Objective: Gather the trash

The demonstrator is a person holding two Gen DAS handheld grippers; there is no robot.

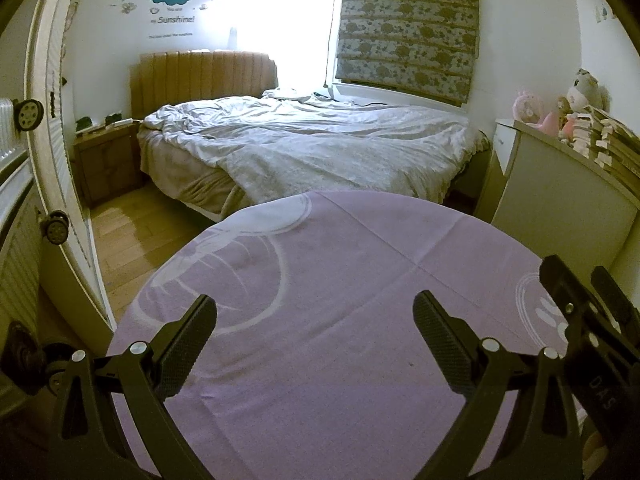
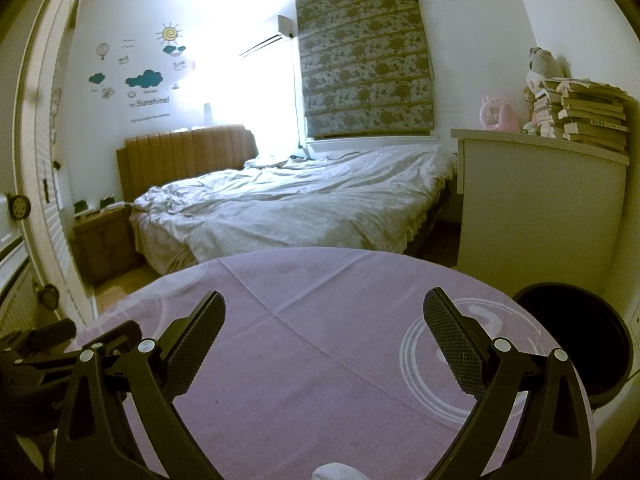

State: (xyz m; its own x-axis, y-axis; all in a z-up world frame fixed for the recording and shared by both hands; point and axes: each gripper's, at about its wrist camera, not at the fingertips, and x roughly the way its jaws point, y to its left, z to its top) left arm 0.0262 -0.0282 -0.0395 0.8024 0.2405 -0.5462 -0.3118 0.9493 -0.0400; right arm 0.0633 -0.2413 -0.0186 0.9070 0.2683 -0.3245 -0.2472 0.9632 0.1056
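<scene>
One bed (image 1: 304, 148), one round table (image 1: 320, 280), one black bin (image 2: 576, 340), two grippers

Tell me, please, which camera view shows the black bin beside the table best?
The right wrist view: the bin shows its round dark opening just right of the purple table. The left wrist view does not show it; the right gripper fills that corner.

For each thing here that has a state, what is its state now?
Left hand-held gripper: open, holding nothing.
Right hand-held gripper: open, holding nothing.
Bin: open top, inside too dark to see.
Blind: lowered.
Bed: unmade, cover rumpled.
Tablecloth: spread flat, creased.
</scene>
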